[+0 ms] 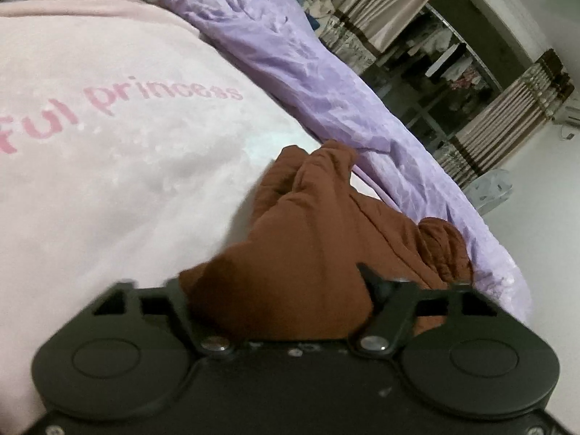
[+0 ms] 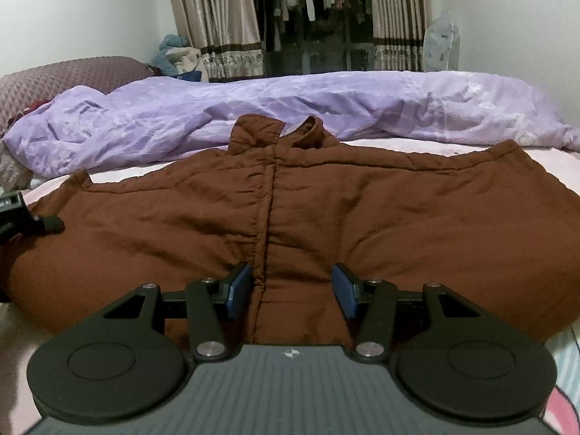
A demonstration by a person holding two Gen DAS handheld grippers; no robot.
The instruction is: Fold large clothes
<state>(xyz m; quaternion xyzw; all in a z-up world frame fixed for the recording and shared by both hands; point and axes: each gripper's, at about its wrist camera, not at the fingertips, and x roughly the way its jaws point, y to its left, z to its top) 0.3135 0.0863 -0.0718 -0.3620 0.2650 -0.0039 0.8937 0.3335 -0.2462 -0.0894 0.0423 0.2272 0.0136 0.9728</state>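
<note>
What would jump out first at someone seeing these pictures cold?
A big rust-brown jacket lies spread flat on the pink bed cover, collar towards a rumpled lilac quilt. The right gripper straddles the jacket's front seam at the hem, while the left gripper has brown fabric bunched between its fingers.

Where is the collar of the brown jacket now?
In the right wrist view, the collar sits at the far, middle edge of the brown jacket, right against the purple quilt.

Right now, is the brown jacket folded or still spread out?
Mostly spread: the brown jacket lies flat on the bed, front closed, collar up. Its far left end is bunched between the left tongs.
</note>
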